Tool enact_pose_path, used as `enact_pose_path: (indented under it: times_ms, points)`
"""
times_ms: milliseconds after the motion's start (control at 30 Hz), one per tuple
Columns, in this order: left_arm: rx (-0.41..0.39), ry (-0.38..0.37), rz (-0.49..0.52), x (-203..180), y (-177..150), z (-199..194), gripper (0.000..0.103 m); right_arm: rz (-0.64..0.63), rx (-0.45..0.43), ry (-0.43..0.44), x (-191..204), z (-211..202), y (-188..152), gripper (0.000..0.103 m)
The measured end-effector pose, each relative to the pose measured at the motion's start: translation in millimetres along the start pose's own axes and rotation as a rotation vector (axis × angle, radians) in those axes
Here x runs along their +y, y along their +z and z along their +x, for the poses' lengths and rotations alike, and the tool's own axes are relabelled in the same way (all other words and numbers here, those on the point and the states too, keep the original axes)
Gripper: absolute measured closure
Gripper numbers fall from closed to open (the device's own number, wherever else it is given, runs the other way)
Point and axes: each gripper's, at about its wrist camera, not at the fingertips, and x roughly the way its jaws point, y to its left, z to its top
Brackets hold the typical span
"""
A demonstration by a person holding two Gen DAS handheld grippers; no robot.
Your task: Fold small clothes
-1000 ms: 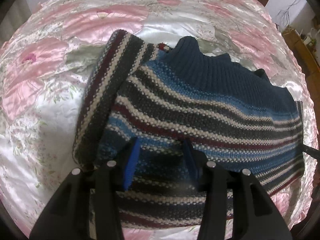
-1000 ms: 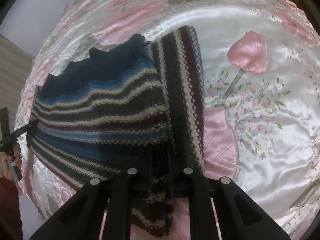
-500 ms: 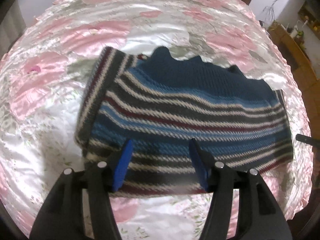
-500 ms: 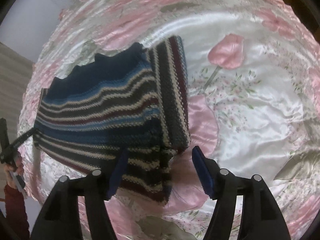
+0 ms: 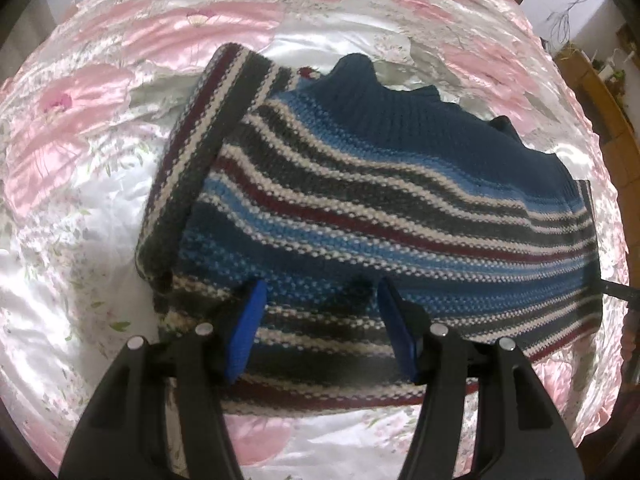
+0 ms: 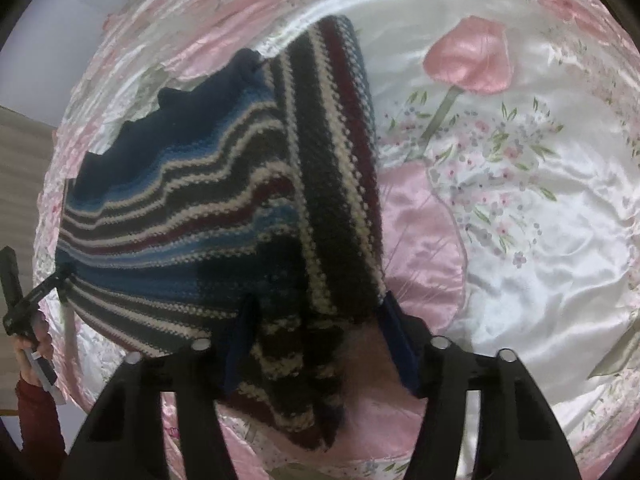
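Both claws gape wide, the left claw (image 5: 320, 332) and right claw (image 6: 316, 344) each over the sweater's (image 5: 380, 216) near hem on the bed (image 5: 80, 208). We should pinch both layers evenly before lifting.

Sweater on my bedspread
The sweater (image 5: 380, 208) lies mid-frame on the bedspread (image 5: 80, 208), its folded sleeve (image 5: 200, 160) along the left edge; my 2 grippers sit bottom centre.
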Motion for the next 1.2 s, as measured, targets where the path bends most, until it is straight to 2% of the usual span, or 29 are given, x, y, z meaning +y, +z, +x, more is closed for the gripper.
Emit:
enact_pose_path:
  times_ms: [67, 133, 233, 367, 567, 633, 767, 867, 1033, 1200]
  points:
    - [0.001, 0.006, 0.012, -1.4, -0.4, 2.5, 0.045, 0.008, 0.001, 0.015, -0.8, 0.8, 0.2, 0.052]
    - [0.003, 0.010, 0.015, -2.1, -0.2, 4.0, 0.045, 0.003, 0.004, 0.035, 1.2, 1.1, -0.1, 0.065]
    - [0.004, 0.013, 0.019, -2.8, 0.4, 4.5, 0.044, -0.011, -0.004, 0.053, 6.8, -3.4, -2.0, 0.073]
    - [0.004, 0.010, 0.027, -3.2, 0.2, 5.2, 0.044, -0.031, -0.035, 0.063, 10.8, -7.5, -5.5, 0.077]
    - [0.011, 0.016, 0.028, -3.3, -0.4, 11.5, 0.042, 0.023, 0.009, 0.036, 2.7, 15.1, -6.9, 0.081]
    - [0.010, 0.021, 0.042, -6.7, -1.0, 13.1, 0.037, 0.013, 0.012, 0.003, 8.4, 13.7, -6.8, 0.082]
    - [0.012, 0.032, 0.062, -12.0, -0.7, 12.8, 0.036, 0.009, 0.006, -0.015, 16.9, 3.5, -6.0, 0.084]
    - [0.003, -0.013, 0.039, -7.8, 0.5, 0.0, 0.036, -0.005, -0.018, -0.010, 27.9, -12.2, -5.8, 0.086]
    - [-0.024, -0.033, 0.016, 4.4, -2.0, -20.1, 0.036, -0.071, -0.064, 0.044, 73.1, -38.2, 0.6, 0.089]
    - [-0.040, -0.042, 0.005, 13.0, -3.3, -32.3, 0.036, -0.171, -0.078, 0.086, 139.6, -42.2, 9.5, 0.089]
